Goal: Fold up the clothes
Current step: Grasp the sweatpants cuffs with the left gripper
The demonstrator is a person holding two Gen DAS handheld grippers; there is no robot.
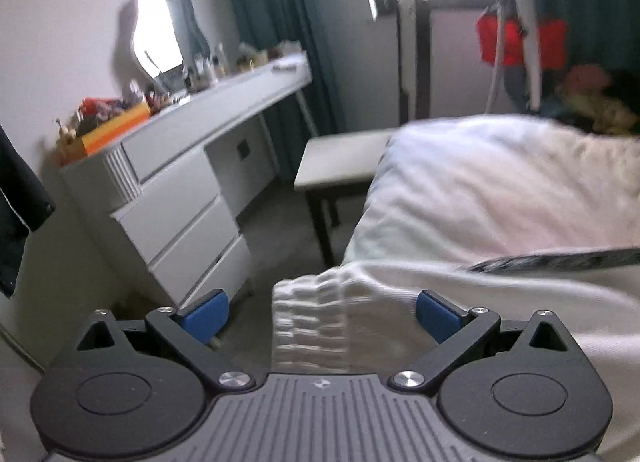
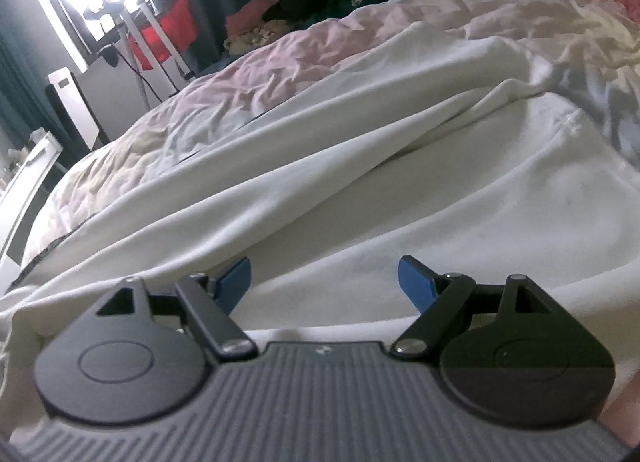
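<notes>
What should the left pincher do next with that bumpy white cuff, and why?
Probably close the left gripper on the ribbed cuff. Its jaws are open with the cuff lying right between them, not yet pinched, and the white garment is spread on the bed, unfolded.

white garment soft matt cloth, ribbed cuff; bedsheet crinkled cloth.

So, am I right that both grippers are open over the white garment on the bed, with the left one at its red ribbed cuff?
Not quite: the ribbed cuff is white, not red, as the left wrist view shows. Both the left gripper and right gripper are open over the white garment.
</notes>
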